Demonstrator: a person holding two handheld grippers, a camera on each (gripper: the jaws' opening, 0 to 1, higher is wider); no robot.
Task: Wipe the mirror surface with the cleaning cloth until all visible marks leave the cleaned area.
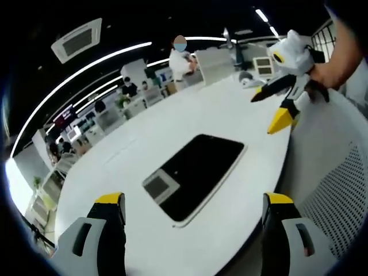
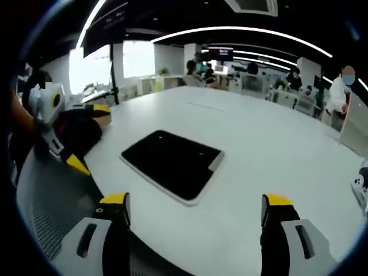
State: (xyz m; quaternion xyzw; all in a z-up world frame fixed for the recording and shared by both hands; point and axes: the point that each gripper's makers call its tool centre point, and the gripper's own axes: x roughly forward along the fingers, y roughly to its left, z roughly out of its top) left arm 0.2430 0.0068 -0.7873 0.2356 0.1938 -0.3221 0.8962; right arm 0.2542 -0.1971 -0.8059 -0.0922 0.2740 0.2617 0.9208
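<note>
left gripper view: right gripper (image 1: 275,110) aloft

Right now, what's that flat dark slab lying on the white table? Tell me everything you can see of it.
It is the mirror, a flat rectangle with rounded corners and a thin pale rim, lying face up on the white table, near the table edge. Its surface looks glossy and almost black, reflecting the dark ceiling; one end mirrors a grey square ceiling panel. No marks can be made out at this size. Nothing touches it: both grippers hover apart from it with jaws spread, and no cloth lies on it.
</note>
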